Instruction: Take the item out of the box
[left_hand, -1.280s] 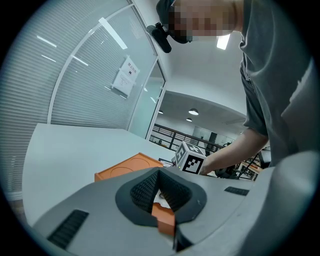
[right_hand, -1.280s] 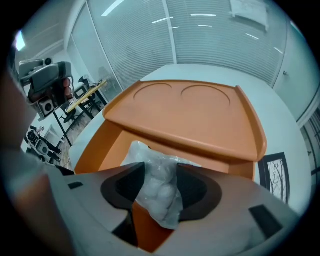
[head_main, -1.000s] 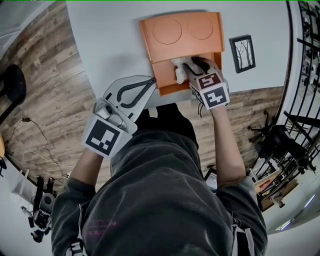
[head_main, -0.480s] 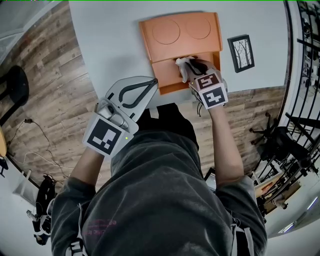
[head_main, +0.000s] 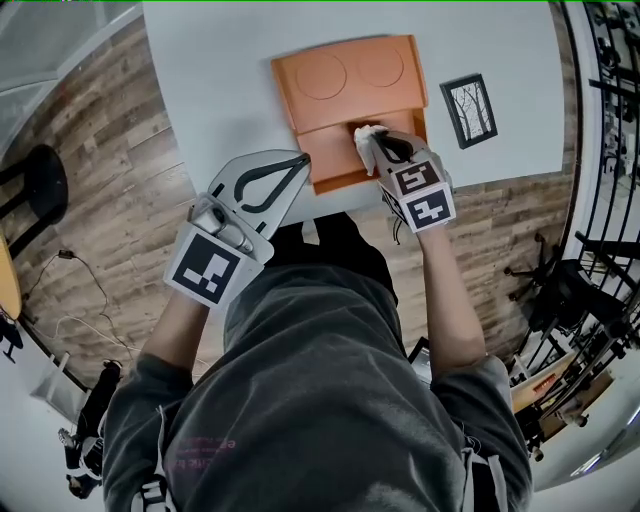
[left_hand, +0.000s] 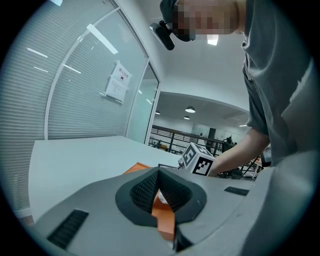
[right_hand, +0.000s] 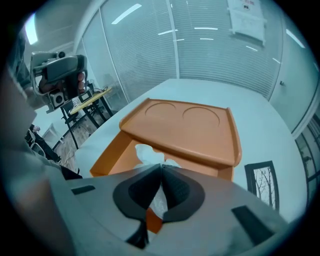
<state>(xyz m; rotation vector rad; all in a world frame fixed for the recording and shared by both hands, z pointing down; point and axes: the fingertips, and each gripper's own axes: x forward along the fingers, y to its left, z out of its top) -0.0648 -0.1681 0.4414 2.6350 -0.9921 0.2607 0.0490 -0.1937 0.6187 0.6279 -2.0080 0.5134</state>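
An orange box (head_main: 340, 75) lies on the white table (head_main: 220, 80); its lid has two round dents and its near compartment is open. A crumpled white item (head_main: 366, 133) sits in that compartment. My right gripper (head_main: 372, 148) reaches into it from the near side and is shut on the white item. In the right gripper view the white item (right_hand: 145, 152) bulges above my right gripper (right_hand: 161, 167), whose pads pinch it, with the box (right_hand: 185, 125) behind. My left gripper (head_main: 303, 160) is shut and empty, at the table's near edge left of the box. The left gripper view shows my left gripper (left_hand: 159, 172) with its tips together.
A small framed picture of bare trees (head_main: 468, 110) lies on the table right of the box. The table's near edge runs just under both grippers, with wooden floor (head_main: 90, 150) beyond it on both sides.
The right gripper's jaws closed from wide open onto the white item in the box's near compartment. The left gripper stayed where it was, shut.
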